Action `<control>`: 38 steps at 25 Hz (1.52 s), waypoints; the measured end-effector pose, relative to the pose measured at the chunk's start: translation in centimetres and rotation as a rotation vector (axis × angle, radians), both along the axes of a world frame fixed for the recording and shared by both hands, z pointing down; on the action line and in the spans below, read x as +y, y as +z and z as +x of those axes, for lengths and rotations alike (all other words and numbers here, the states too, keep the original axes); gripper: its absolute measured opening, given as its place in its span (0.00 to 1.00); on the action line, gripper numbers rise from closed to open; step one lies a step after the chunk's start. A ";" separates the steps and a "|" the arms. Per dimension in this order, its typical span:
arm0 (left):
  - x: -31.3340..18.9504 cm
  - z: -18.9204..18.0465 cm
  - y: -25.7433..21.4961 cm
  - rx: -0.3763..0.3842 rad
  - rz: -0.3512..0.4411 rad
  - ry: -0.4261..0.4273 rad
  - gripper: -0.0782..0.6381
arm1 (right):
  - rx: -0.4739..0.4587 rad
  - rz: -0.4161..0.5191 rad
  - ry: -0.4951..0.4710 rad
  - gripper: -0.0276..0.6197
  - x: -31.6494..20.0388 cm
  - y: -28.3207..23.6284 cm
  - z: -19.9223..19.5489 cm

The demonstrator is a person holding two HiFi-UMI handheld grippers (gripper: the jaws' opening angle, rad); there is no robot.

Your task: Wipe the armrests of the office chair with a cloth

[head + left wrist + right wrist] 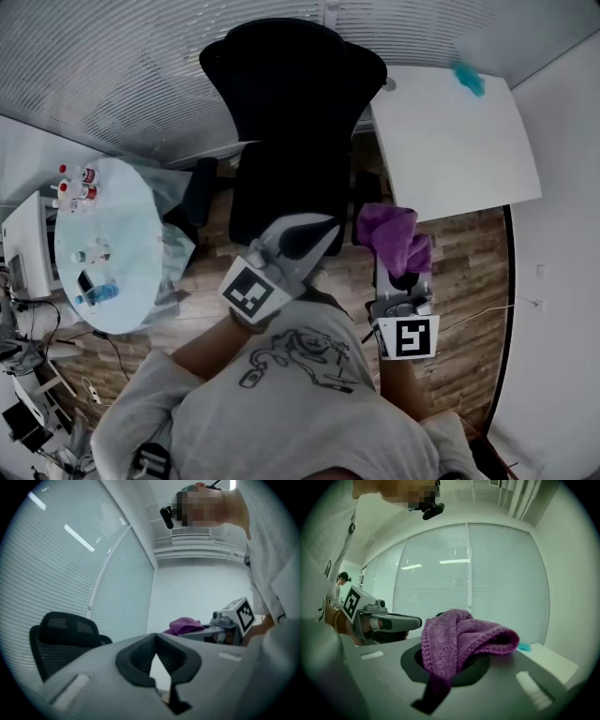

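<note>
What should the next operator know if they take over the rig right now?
Left tool: shut, empty.
Right tool: shut on the purple cloth, which is bunched over its jaws.
Office chair: directly ahead. Both tools are held up in front of it, and the cloth is not seen touching either of the armrests.
Done: cloth is in grip.
Left: wipe both armrests. The one nearer the right tool looks like the easier start.
</note>
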State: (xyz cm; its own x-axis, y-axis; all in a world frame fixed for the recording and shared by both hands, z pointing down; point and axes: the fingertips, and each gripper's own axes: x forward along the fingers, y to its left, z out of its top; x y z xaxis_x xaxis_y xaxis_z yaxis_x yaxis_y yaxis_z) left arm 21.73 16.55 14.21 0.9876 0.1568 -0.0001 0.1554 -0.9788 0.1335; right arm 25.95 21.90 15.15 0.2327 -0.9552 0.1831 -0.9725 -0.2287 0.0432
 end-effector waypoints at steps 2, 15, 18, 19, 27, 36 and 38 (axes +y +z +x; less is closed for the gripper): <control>-1.2 -1.6 0.0 -0.005 0.003 -0.058 0.11 | 0.008 -0.003 -0.065 0.09 -1.5 -0.1 -1.3; -9.2 -13.9 0.5 -0.022 -0.013 -0.339 0.11 | 0.005 0.007 -0.368 0.09 -11.4 -0.6 -13.3; -10.4 -16.3 0.4 -0.014 -0.005 -0.364 0.11 | 0.008 0.008 -0.406 0.09 -13.0 -0.7 -16.0; -10.9 -17.1 0.2 -0.010 -0.005 -0.372 0.11 | 0.009 0.010 -0.415 0.09 -13.4 -0.9 -16.8; -15.6 -25.7 0.1 -0.016 -0.005 -0.469 0.11 | 0.021 0.025 -0.509 0.09 -18.4 -1.4 -24.8; -21.6 -32.5 0.9 -0.017 -0.018 -0.575 0.11 | -0.004 0.038 -0.567 0.09 -24.8 -1.2 -30.7; -22.9 -33.5 1.0 -0.020 -0.019 -0.585 0.11 | 0.011 0.030 -0.590 0.09 -26.0 -0.9 -31.8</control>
State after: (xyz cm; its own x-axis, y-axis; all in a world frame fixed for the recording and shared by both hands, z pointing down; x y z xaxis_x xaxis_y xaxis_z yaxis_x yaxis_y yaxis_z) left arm -11.75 -6.31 15.25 0.9099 -0.4142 0.0220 -0.4127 -0.8987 0.1488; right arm -5.84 -4.13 14.22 -0.3374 -0.9285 0.1551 -0.9353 0.3493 0.0562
